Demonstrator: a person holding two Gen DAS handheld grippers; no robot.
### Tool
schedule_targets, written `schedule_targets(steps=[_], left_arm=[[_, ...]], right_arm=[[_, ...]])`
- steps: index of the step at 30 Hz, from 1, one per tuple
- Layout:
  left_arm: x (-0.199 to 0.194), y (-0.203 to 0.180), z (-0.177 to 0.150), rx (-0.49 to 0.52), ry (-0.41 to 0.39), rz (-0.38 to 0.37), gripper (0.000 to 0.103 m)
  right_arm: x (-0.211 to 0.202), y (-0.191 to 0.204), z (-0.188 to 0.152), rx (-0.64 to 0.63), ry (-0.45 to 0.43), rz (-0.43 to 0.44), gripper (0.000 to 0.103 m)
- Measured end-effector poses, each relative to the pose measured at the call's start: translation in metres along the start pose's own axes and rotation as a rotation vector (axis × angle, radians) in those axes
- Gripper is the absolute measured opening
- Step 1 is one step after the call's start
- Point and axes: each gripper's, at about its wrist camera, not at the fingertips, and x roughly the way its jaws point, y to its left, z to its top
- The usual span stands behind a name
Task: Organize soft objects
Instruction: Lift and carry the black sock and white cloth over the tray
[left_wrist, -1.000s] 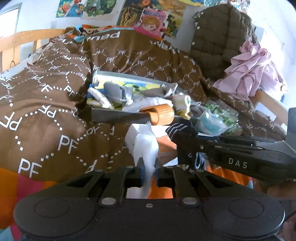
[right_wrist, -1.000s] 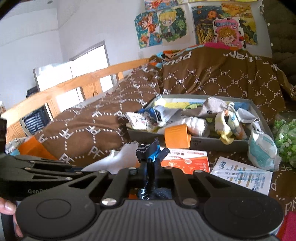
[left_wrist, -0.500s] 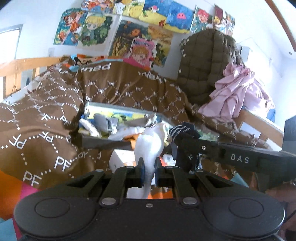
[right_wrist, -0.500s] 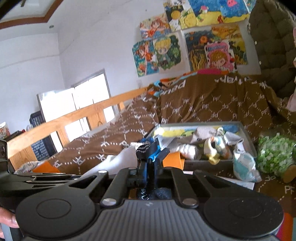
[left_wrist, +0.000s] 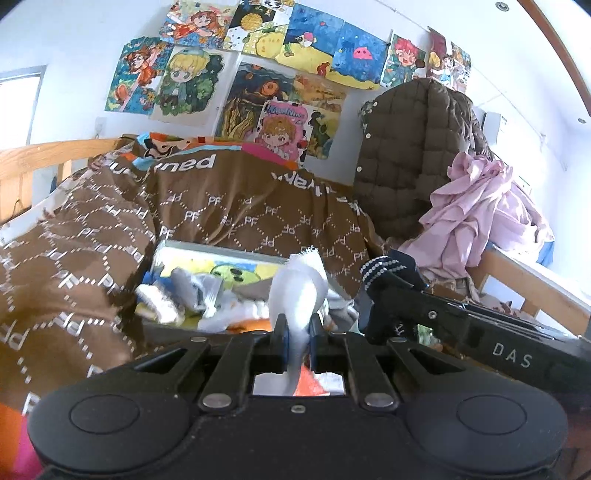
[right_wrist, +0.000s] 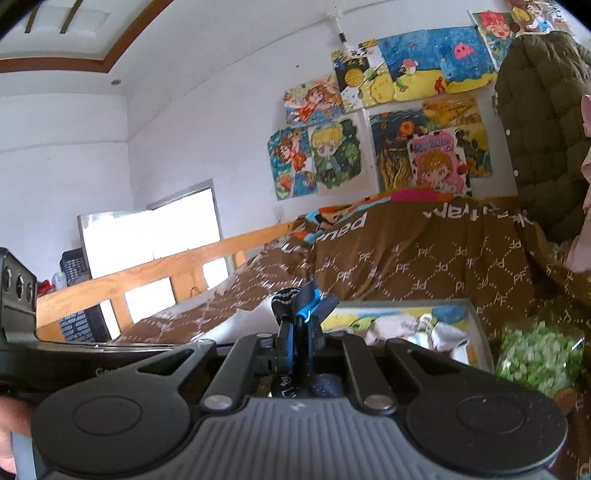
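1. My left gripper (left_wrist: 295, 332) is pinching a white sock (left_wrist: 301, 291) at mid-length, lower centre of frame; toe droops limp.
2. My right gripper (right_wrist: 297, 347) is clamped on a dark sock (right_wrist: 291, 299) with a blue tag, lower centre.
3. Both look light and floppy; I judge a bunched pinch safest.
4. Tray (left_wrist: 221, 251) of socks lies behind, centre.

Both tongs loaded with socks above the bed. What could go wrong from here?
1. The left tongs pinch the white sock only near one end, with cloth trailing below; it might slip out or snag.
2. The right tongs with the dark sock sit very close beside the left ones, so they may bump or tangle.
3. The tray is already heaped with socks, so a dropped one could land on the brown blanket instead.
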Motion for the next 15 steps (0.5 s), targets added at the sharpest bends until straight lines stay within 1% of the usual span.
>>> schedule_targets(steps=[5, 11, 15], left_arm=[[0.030, -0.002, 0.014, 0.004, -0.013, -0.009, 0.010], [0.068, 0.000, 0.028, 0.032, -0.010, -0.010, 0.010], [0.096, 0.004, 0.038, 0.009, -0.006, -0.009, 0.010]], right_arm=[[0.029, -0.016, 0.003, -0.023, 0.003, -0.033, 0.008], [0.057, -0.040, 0.004, 0.005, 0.008, -0.076, 0.008], [0.070, -0.056, 0.004, 0.017, 0.003, -0.090, 0.008]])
